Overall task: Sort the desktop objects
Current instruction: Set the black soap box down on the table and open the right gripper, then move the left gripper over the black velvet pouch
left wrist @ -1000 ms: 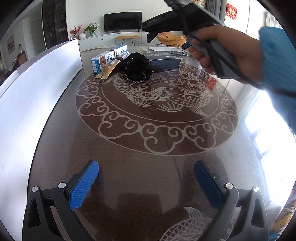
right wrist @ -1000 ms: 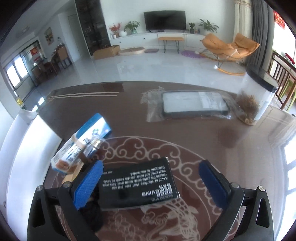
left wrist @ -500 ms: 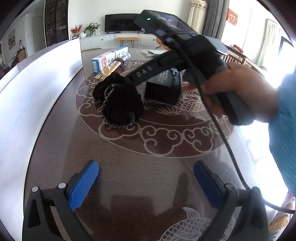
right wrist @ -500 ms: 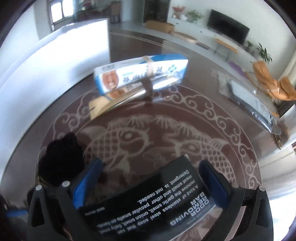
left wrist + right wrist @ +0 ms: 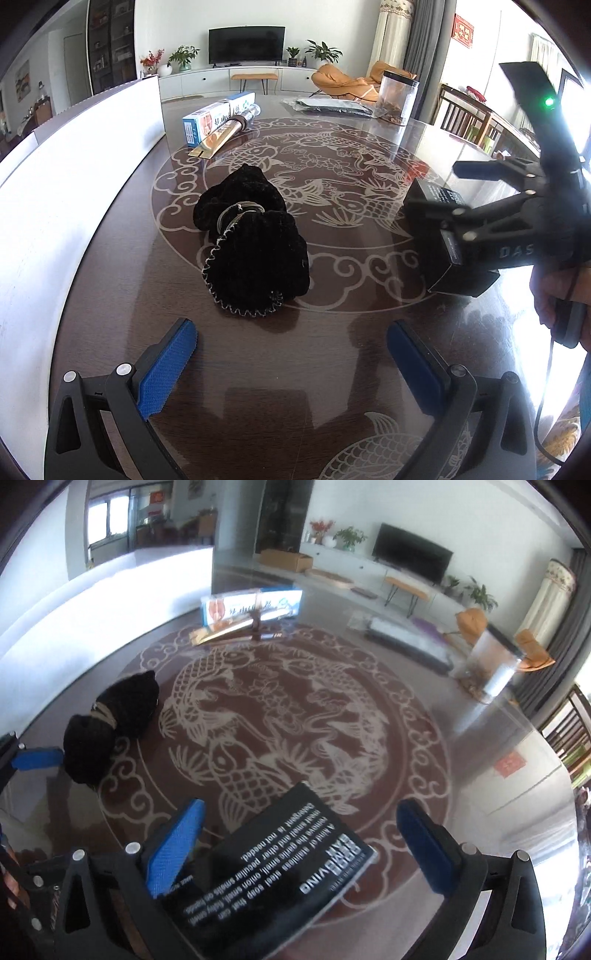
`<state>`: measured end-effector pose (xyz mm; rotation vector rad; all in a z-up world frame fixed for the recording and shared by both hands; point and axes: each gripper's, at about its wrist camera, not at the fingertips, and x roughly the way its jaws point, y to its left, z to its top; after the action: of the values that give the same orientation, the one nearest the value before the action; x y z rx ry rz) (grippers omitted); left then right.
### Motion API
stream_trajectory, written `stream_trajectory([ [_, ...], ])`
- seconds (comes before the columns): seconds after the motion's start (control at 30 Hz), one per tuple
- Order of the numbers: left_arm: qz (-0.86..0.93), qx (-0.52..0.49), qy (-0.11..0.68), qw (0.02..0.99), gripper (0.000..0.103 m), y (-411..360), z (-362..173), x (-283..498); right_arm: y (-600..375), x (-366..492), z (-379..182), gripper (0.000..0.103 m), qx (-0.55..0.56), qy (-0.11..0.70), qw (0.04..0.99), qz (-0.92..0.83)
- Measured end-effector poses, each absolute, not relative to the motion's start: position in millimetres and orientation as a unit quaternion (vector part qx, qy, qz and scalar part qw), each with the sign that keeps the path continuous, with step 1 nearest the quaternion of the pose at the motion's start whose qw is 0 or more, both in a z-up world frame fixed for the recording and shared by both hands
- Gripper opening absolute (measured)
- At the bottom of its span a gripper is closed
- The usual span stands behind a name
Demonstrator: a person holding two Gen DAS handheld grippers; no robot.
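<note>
Lying between the wide right claw (image 5: 301, 842), the black box (image 5: 273, 867) touches neither pad.

Layout on the dark round glass-topped counter (image 5: 332, 369)

A black velvet drawstring pouch (image 5: 251, 251) is placed left of a black lettered box (image 5: 443, 236); a blue-and-white carton (image 5: 218, 114) is set behind.

television (image 5: 246, 44) | orange chair (image 5: 334, 78) | potted plants (image 5: 183, 57) | white wall (image 5: 92, 147)
</note>
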<state>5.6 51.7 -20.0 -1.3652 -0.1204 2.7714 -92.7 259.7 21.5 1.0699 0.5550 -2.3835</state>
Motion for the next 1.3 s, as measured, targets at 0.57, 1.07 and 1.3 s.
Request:
stream_trajectory([
  [0.57, 0.896, -0.442, -0.039, 0.026, 0.103, 51.8, -19.9, 5.2, 361.7, -7.4, 23.6, 0.103, 0.405, 0.089, 0.124, -0.901],
  [1.07, 0.896, -0.441, -0.039, 0.025, 0.103, 52.0, -20.2, 5.2, 374.9, 6.7, 0.0, 0.103, 0.429, 0.052, 0.113, -0.895],
  [1.3, 0.895, -0.443, -0.034, 0.023, 0.103, 52.2, -20.7, 4.0, 374.9, 6.4, -0.2, 0.103, 0.428, 0.049, 0.114, -0.895],
])
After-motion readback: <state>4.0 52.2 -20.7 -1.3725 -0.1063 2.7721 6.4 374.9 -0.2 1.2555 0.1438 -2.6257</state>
